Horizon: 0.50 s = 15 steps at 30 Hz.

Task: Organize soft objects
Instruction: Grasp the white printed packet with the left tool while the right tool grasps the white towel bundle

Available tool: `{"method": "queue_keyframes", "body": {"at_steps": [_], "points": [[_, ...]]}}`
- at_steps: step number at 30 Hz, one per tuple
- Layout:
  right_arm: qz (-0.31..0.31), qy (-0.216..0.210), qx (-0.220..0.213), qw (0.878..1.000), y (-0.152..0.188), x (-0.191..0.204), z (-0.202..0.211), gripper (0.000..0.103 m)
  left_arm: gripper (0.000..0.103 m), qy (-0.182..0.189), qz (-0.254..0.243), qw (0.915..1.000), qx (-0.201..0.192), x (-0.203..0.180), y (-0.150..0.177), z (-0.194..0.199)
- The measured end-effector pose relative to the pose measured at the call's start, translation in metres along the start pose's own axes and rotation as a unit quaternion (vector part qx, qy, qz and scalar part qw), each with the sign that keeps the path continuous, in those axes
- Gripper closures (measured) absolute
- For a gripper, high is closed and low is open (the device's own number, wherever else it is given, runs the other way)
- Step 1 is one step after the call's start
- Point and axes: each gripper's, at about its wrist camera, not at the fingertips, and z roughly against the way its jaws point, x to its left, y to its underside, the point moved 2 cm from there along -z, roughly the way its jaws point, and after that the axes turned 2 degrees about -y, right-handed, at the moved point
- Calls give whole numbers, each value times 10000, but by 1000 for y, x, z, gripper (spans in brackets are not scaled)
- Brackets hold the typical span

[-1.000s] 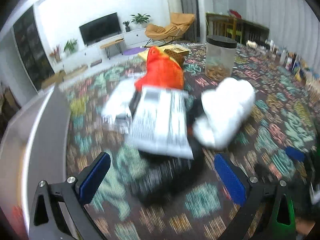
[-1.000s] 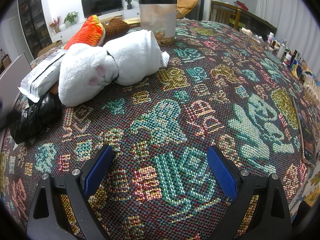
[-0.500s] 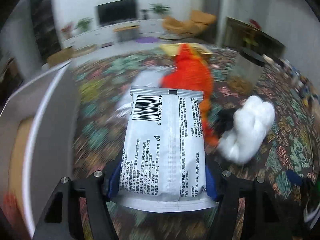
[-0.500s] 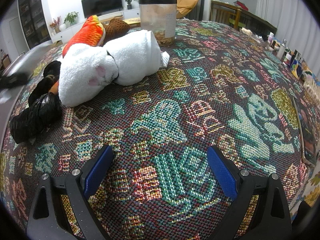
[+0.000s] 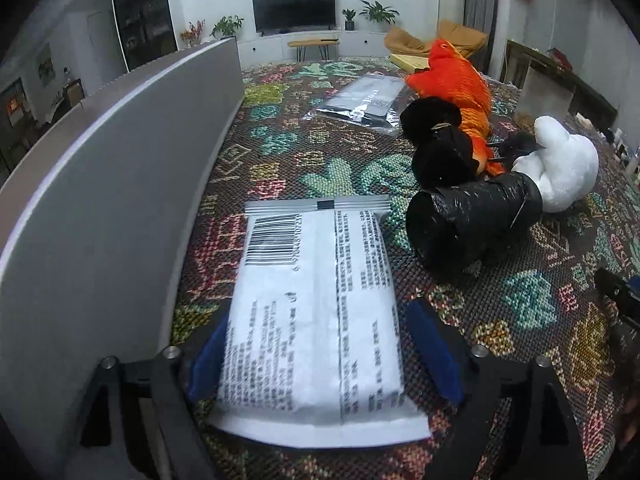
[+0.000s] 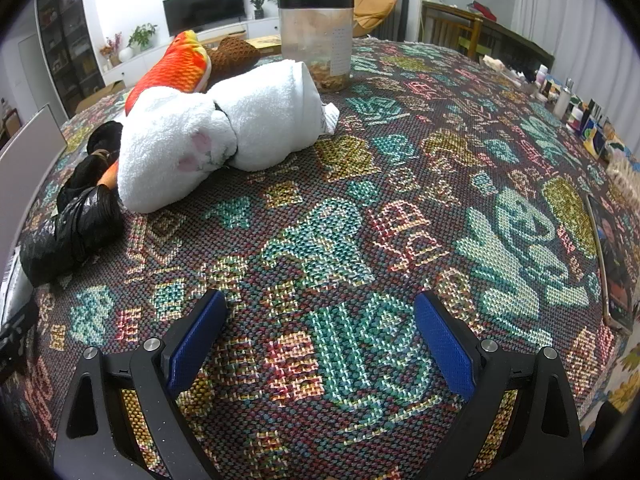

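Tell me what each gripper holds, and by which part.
The left gripper holds the white packet, clamped across its sides near the near end. The right gripper is open over the tablecloth, holding nothing.

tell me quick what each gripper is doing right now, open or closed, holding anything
Left gripper: closed on the white barcoded packet, over the patterned tablecloth.
Right gripper: open, holding nothing, above the tablecloth.
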Motion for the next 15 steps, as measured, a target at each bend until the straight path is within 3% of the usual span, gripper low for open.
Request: {"method": "queue_keyframes", "body": {"at_steps": [6, 8, 10, 13, 15], "points": [[-138, -177, -43, 9997, 2, 8, 16, 7, 13, 41, -25, 10000, 36, -2, -2, -1], [-679, -1118, -265, 9911, -4, -4, 25, 7, 12, 42, -25, 10000, 36, -2, -2, -1], [-1274, -1955, -361, 9717, -14, -12, 27, 7, 12, 42, -24, 10000, 34, -2, -2, -2], [-1631, -2719, -64, 9484, -41, 3, 12, 7, 12, 44, -26, 10000, 37, -2, -1, -2], [-1655, -2841, 25, 9444, -63, 18, -2, 8, 12, 46, -28, 10000, 37, -2, -1, -2]]}}
